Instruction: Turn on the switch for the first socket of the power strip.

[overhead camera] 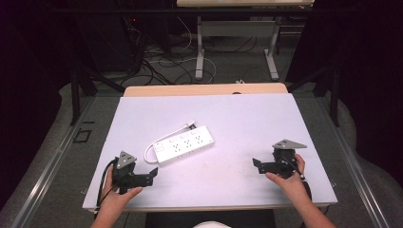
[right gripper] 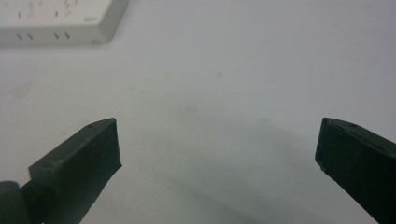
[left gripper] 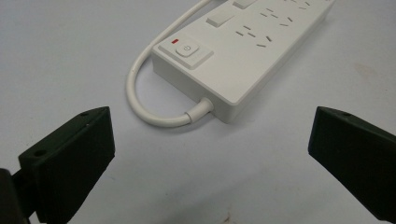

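White power strip (overhead camera: 184, 145) lying flat near the middle of the pale table (overhead camera: 256, 123), set at a slant, nearer the left gripper (overhead camera: 153, 173) than the right gripper (overhead camera: 256, 165). Probably rigid moulded plastic, light enough for one gripper yet smooth-sided and liable to slip (a judgement, not something seen). Best taken across the narrow width of the body, jaws on the two long side walls, somewhere near mid-length so as not to tip; worth avoiding the power button (left gripper: 187, 50) and the bend where the cord (left gripper: 144, 100) leaves the end wall. Cord likely stiff-springy, apt to drag or swing the near end if lifted by the body alone. Long rectangular shape, rounded edges, rows of slotted sockets along the top face, small raised switches beside them, a square button with a power symbol and a small red mark at the near end in the left gripper view. White cable looping out from that end and running back along the far side to a plug beyond the strip's other end. Left gripper spread wide, nothing between its jaws, pointed at the cord end just short of it. Right gripper likewise spread and empty, well apart from the strip, over bare table with a strip corner at upper left.
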Demonstrator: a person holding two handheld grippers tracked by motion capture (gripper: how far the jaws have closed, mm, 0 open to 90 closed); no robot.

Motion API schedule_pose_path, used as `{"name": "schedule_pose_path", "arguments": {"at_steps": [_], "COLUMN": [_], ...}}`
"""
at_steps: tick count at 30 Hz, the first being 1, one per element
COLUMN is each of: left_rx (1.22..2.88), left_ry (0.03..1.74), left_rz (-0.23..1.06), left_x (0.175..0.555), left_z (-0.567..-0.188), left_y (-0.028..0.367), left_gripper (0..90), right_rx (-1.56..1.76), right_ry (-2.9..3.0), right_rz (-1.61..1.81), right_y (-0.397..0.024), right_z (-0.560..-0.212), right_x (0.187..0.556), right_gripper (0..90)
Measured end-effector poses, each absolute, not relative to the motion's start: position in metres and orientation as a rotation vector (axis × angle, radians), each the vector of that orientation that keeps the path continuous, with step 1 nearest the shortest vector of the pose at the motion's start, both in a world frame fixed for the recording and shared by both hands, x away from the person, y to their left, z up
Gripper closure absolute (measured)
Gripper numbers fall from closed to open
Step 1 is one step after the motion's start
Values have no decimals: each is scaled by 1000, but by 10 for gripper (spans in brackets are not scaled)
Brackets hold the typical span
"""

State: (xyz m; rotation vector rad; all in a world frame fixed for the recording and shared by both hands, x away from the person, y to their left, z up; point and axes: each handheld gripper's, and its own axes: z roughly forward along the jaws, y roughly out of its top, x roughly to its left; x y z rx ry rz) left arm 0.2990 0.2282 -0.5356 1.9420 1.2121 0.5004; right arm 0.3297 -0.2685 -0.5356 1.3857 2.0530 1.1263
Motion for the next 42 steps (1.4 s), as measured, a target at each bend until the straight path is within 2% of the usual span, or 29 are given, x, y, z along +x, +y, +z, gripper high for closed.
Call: {"name": "schedule_pose_path", "arguments": {"at_steps": [8,26,42], "left_rx": [1936,1888,1902], "left_ry": [1200,1265,1231], "left_rz": [503,455,477], "left_x": [298,313,333], "left_z": [-533,-512,-484], "left_y": [230,226,217], "left_gripper": [5,39,80], "right_rx": [1397,1400,1397], "right_ry": [1937,1897,1920], "right_rz": [1175,1183,1174], "right_y": [-282,-294,-294], "right_z": [-524,-517,-521], "right_x": [303,302,302], "right_gripper": [0,0,1]}}
